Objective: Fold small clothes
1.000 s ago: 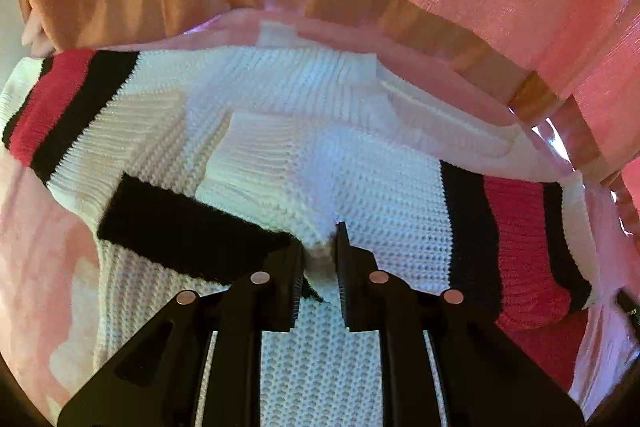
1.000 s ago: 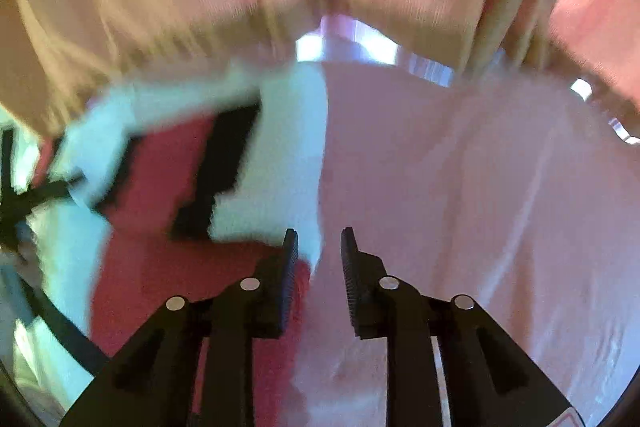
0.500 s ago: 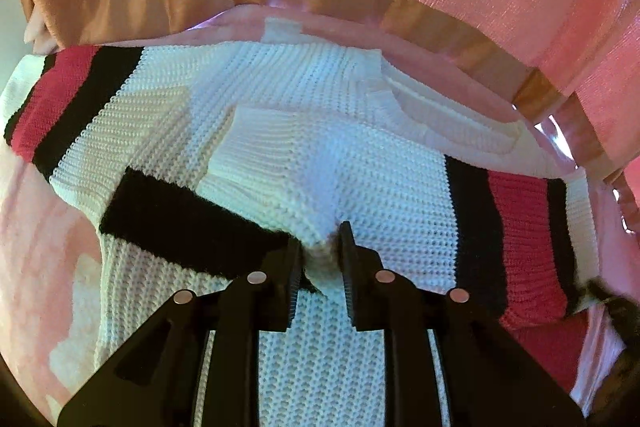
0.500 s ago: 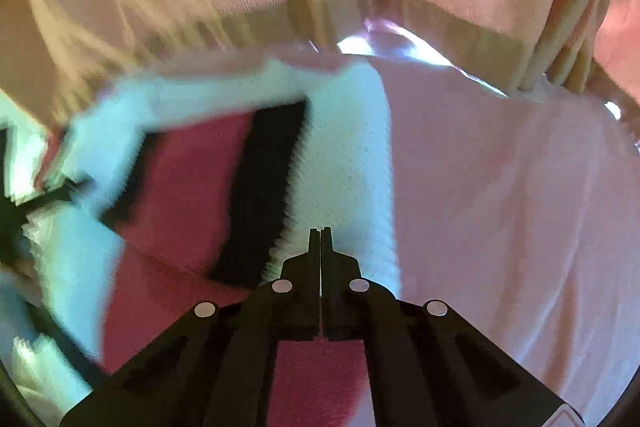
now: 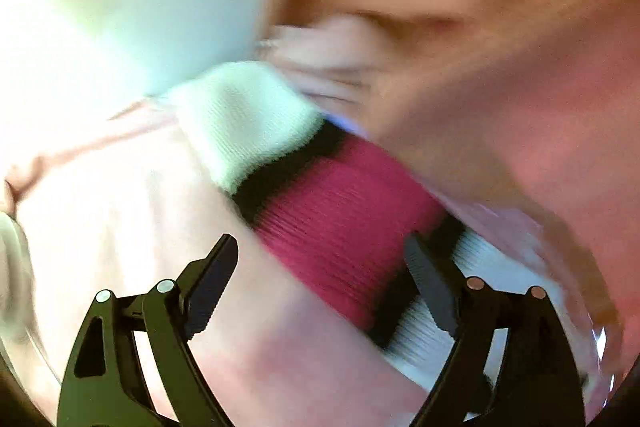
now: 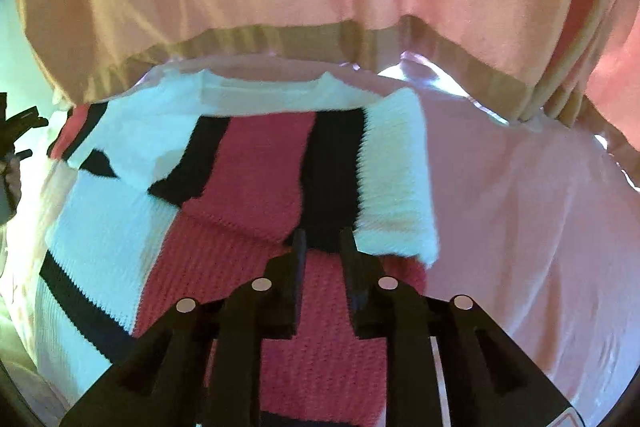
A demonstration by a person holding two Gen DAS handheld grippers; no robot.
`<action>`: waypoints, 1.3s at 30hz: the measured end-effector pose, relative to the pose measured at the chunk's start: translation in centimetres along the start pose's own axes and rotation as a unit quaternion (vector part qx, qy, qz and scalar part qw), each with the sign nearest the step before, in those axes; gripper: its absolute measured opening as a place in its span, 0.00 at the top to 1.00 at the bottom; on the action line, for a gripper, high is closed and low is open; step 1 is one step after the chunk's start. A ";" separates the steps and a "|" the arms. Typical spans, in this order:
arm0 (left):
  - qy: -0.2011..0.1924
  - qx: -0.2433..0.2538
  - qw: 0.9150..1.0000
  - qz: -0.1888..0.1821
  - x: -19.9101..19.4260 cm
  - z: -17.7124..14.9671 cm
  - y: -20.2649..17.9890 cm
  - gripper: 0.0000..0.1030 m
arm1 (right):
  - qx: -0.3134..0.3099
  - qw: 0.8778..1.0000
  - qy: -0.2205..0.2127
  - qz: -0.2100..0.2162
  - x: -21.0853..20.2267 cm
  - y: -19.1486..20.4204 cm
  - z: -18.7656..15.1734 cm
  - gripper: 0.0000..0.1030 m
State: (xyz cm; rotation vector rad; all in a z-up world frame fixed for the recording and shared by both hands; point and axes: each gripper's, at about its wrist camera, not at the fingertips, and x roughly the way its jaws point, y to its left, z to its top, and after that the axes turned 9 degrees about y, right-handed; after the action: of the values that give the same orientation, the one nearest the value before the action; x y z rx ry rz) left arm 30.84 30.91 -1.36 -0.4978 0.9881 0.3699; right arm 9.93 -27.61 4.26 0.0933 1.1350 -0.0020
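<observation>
Knitted sweater (image 6: 248, 195) lies on pink cloth (image 6: 520, 219), sleeve folded in

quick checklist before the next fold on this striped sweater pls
1. Left gripper clear of cloth: ok; its jaws have just been opening and stand wide, nothing pinched.
2. Right gripper clear of cloth: cannot tell; its jaws have just been opening, a narrow gap over the black stripe.
3. Right sleeve folded across the striped sweater: ok.
4. Other sleeve folded in: not ok, it lies out on the pink tablecloth.
5. Left view sharp enough to aim: not ok, blurred.
</observation>
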 end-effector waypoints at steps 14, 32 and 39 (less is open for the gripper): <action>0.000 -0.033 0.996 0.087 8.0 6.8 3.3 0.84 | -0.034 0.998 0.049 -0.037 5.0 3.4 -0.8 0.71; -0.061 0.309 0.933 -0.174 -17.2 -18.2 -24.9 0.89 | 0.032 0.999 -0.006 -0.013 -0.2 -1.2 0.8 0.63; 0.055 0.362 0.924 -0.108 -8.8 -30.5 -28.9 0.81 | 0.058 0.998 -0.001 -0.029 -0.2 -4.0 1.1 0.60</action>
State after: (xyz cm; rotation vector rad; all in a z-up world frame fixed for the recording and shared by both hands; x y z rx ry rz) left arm 19.92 -10.61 -0.99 0.0517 1.0847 -0.2333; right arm 10.60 -31.68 4.60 0.1626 1.1344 -0.1193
